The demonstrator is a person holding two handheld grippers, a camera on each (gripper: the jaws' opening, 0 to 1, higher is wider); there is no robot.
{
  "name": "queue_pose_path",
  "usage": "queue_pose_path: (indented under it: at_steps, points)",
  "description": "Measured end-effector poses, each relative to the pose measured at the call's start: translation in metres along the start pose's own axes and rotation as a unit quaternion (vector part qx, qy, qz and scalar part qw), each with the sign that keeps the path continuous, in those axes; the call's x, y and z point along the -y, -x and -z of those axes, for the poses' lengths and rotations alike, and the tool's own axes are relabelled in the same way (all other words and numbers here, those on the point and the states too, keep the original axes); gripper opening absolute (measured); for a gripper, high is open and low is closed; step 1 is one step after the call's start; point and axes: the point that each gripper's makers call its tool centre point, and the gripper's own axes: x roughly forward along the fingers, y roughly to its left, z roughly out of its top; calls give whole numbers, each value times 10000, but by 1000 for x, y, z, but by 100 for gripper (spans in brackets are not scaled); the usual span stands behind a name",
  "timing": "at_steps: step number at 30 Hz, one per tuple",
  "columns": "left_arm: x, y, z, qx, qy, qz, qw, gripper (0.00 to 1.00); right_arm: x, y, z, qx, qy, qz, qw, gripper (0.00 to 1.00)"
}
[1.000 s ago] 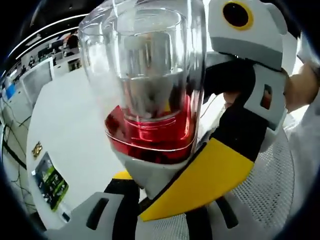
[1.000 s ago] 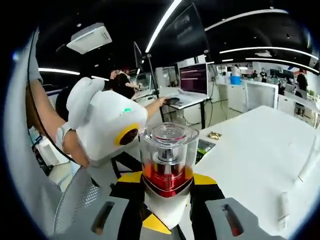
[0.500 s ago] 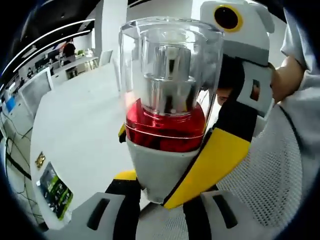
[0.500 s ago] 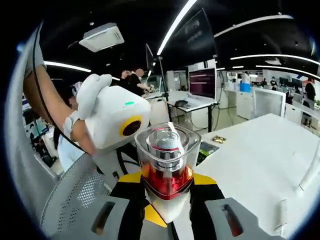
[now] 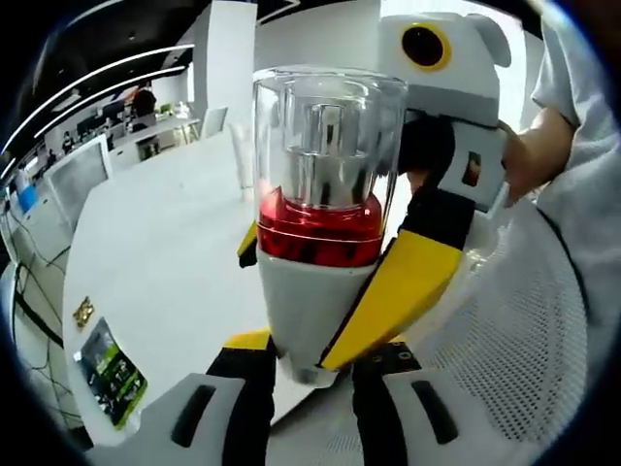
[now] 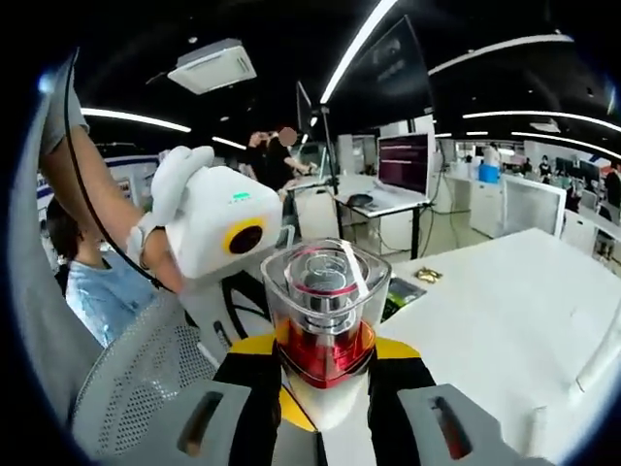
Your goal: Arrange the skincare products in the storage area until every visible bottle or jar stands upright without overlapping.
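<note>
I've got the clear-capped bottle with red liquid and a white base (image 5: 325, 223) held up in the air above the white counter (image 5: 155, 243), both claws on it. My left claw (image 5: 309, 374) pinches its white base from below. My right claw (image 6: 325, 388) is clamped on the same bottle (image 6: 325, 311), its yellow-and-black jaws pressed to either side, and it reaches in from the right in the left gripper view (image 5: 417, 262). A hand (image 5: 529, 160) grips that right claw's handle beside a white mesh chair (image 5: 514, 340).
</note>
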Motion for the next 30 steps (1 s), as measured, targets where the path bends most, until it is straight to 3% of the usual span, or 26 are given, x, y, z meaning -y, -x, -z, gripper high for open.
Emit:
queue_pose_path:
  at_steps: [5, 9, 14, 23, 30]
  points:
    - [-3, 1, 4, -45, 62, -28, 10000, 26, 5, 0, -1, -3, -47, -4, 10000, 28]
    - [-5, -1, 12, -268, 100, -25, 9996, 25, 12, 3, -4, 42, -97, 48, 9999, 28]
    - [-2, 0, 15, -344, 115, 66, 9993, 16, 23, 10, -5, 81, -130, 205, 9997, 28]
    - [-14, 0, 18, -395, 141, -216, 9989, 28, 44, 29, -3, 159, -255, 546, 9981, 28]
    - [-15, 0, 27, -597, 42, -247, 9979, 22, 52, 42, 4, 91, -248, 734, 9969, 28]
